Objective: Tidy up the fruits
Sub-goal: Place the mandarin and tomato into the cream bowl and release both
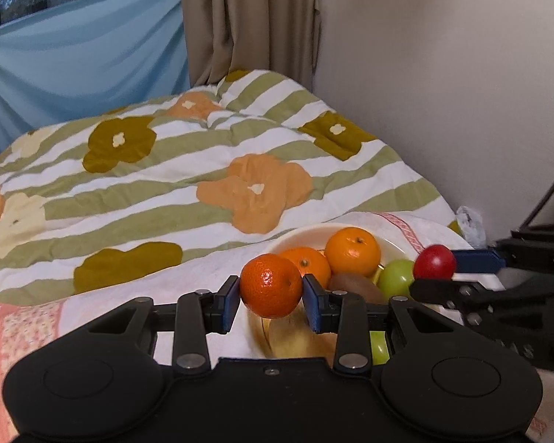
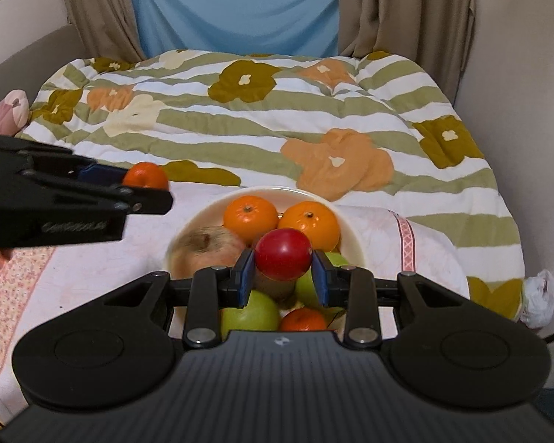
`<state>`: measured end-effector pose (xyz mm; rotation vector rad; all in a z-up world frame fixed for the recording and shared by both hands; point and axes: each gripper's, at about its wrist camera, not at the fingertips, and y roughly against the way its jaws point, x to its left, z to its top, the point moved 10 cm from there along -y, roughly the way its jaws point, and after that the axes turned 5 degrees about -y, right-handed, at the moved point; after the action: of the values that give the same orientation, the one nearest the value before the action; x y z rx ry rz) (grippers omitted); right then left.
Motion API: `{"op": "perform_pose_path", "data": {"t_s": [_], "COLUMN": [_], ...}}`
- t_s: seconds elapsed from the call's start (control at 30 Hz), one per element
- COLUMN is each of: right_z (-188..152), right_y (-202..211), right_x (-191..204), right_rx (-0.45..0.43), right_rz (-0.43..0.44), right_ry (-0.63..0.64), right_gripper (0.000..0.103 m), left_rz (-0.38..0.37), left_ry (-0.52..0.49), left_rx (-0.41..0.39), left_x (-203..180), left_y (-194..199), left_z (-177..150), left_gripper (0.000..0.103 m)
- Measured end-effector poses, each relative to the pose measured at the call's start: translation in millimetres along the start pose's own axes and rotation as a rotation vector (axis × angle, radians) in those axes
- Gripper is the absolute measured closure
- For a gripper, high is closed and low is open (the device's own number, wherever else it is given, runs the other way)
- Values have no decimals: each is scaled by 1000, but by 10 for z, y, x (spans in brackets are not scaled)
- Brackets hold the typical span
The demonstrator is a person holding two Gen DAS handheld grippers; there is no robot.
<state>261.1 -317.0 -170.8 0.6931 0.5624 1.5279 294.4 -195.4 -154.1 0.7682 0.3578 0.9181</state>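
Orange mandarin (image 1: 270,285) pinched in left tongs (image 1: 271,297), red plum (image 2: 283,254) in right tongs (image 2: 282,277); smooth round fruit may slip, rolling across the bed (image 1: 166,170)

A glossy mandarin (image 1: 270,285) is held off the bed, clamped on both sides between blue fingers (image 1: 229,301), just left of the bowl (image 2: 345,238). A smooth red plum (image 2: 283,253) is pinched likewise above the bowl's middle. The cream bowl sits on a pale cloth on the bed and holds two oranges (image 2: 250,219) side by side at its far side, a brown kiwi (image 1: 356,287), green apples (image 2: 250,315), a blurred tan fruit (image 2: 207,247) on the left and a small mandarin at the near edge (image 2: 303,320).
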Motion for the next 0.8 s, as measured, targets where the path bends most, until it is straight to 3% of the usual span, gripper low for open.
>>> {"op": "perform_pose_path", "data": {"t_s": [0.2,0.4,0.47,0.53,0.6,0.8], "right_z": [-7,-22,-19,-21,-21,-32], "right_y": [-250,-374,-401,-406,-397,-350], "right_x": [-100,-145,-155,-160,-163,-194], "right_rx": [25,39,44,47,47,46], "right_rz": [26,44,46,47,48,46], "right_ry": [7,-6,-12,-16,-20,-22], "right_gripper": [55,55,55,55,55,55], "left_rz": [6,8,13,21,36,46], "left_ry": [17,14,12,10,3,49], "left_rx": [57,108,109,95,72,63], "left_x": [26,3,9,11,17,39], "left_y": [-444,-604,-598,-556,-479,-259], "left_z": [30,-36,-46,-33,-17,-55], "left_gripper": [63,62,54,25,20,20]}}
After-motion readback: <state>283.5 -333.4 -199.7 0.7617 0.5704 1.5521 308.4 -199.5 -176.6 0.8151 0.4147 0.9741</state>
